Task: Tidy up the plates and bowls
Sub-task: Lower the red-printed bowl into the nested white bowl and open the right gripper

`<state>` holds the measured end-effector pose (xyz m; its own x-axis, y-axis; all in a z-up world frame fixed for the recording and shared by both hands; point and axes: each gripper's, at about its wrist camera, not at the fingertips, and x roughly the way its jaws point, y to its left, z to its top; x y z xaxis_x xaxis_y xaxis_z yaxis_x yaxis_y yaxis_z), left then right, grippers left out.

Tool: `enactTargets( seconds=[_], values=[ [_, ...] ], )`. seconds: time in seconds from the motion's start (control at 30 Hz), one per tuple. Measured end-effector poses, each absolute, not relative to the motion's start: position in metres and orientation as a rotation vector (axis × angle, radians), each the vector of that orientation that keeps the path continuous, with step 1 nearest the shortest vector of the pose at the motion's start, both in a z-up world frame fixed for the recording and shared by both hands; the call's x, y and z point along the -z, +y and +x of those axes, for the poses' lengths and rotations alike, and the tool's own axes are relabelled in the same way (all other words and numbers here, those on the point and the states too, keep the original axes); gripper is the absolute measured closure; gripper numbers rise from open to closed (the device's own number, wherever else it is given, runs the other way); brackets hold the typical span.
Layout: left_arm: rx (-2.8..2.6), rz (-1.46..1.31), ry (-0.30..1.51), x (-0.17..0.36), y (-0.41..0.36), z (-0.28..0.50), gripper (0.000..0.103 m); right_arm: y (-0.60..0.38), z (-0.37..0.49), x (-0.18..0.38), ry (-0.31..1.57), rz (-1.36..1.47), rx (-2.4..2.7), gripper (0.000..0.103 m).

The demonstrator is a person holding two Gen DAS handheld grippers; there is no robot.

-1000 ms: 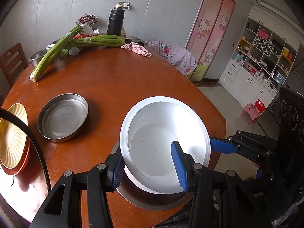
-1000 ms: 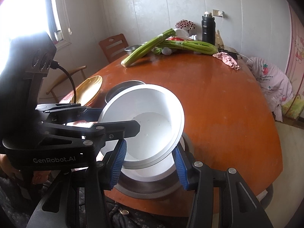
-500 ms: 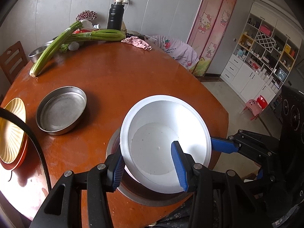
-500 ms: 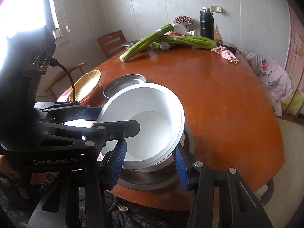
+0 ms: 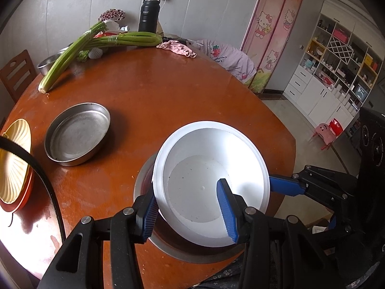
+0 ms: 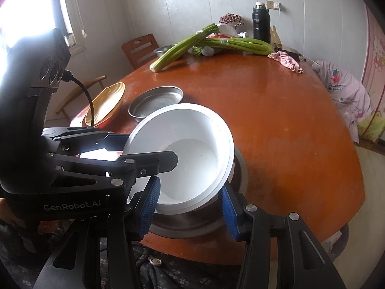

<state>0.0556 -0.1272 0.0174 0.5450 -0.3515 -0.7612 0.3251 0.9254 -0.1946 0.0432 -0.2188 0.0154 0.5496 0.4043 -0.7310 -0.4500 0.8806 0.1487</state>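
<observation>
Near the table's closest edge, I hold the white bowl tilted above a wide steel dish that sits on the wood. My left gripper is clamped on the bowl's near wall, one blue finger inside and the other outside. My right gripper pinches the rim on the opposite side, though whether its pads press fully I cannot tell for sure; the bowl sits between them. Left of the bowl lies a smaller steel pan, and beyond that, at the table's left edge, a yellow plate rests on a red one. Celery lies at the far side.
</observation>
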Motion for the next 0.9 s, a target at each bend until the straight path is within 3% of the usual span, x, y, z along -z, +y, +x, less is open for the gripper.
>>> enactTargets(
  seconds=[0.9],
  values=[
    [0.359,-0.01,0.916,-0.0114,-0.1256,0.0599,0.056,-0.2233,0.0454,-0.012,0.85,-0.062,-0.471,0.052]
  ],
)
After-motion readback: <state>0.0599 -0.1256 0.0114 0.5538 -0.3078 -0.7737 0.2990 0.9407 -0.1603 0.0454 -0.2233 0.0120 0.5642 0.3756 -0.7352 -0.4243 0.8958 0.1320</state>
